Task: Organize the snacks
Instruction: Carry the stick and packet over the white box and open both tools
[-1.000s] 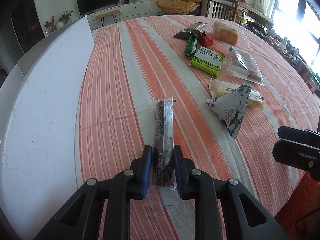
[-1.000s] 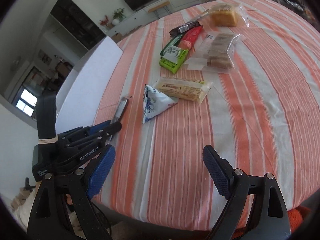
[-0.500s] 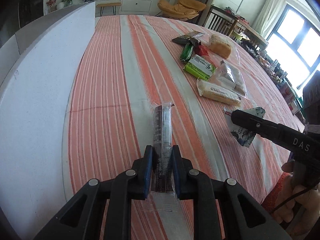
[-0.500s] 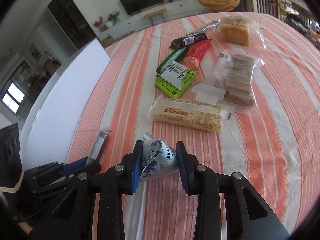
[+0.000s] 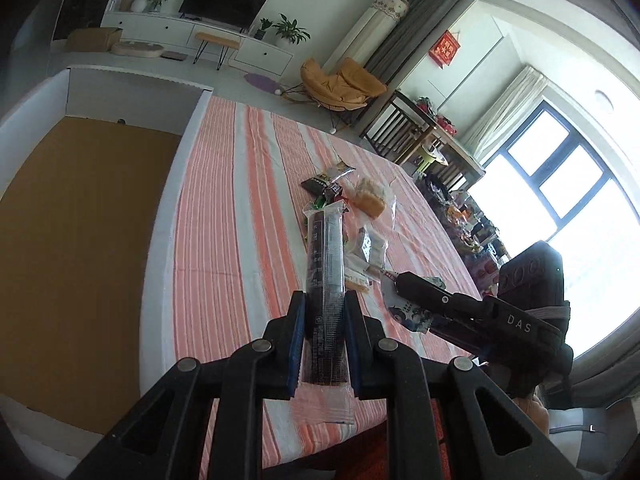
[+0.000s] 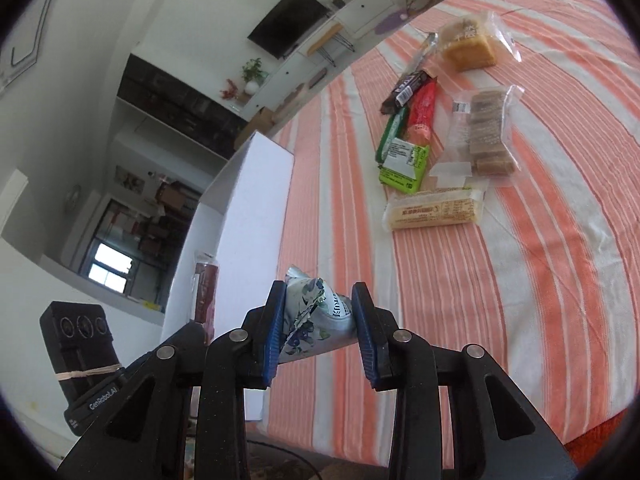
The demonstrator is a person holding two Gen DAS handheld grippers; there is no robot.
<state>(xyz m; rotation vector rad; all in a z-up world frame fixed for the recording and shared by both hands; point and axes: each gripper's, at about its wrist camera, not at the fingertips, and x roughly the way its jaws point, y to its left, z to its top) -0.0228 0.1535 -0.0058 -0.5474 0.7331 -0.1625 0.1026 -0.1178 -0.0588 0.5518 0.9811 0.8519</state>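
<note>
A long dark snack bar [image 5: 326, 248] in a clear wrapper is clamped in my left gripper [image 5: 325, 312] and held in the air above the striped tablecloth [image 5: 224, 240]. My right gripper [image 6: 319, 300] is shut on a triangular pouch [image 6: 320, 322] printed with blue flowers, also lifted off the cloth. The left wrist view shows the right gripper [image 5: 400, 284] and its pouch [image 5: 408, 314] to the right. In the right wrist view, the left gripper [image 6: 192, 328] and the bar [image 6: 206, 288] sit at lower left.
An open white box [image 5: 160, 220] with a brown floor [image 5: 80, 220] stands along the table's left side. On the cloth lie a green pack [image 6: 404, 164], a yellow cracker pack [image 6: 434, 210], bagged brown biscuits [image 6: 488, 132], bagged bread [image 6: 468, 46], a red pack [image 6: 422, 112] and a dark bar [image 6: 408, 88].
The right gripper closed on the flowered pouch and lifted it off the cloth. The left gripper rose and rolled with the dark bar, so the box's inside now shows.
</note>
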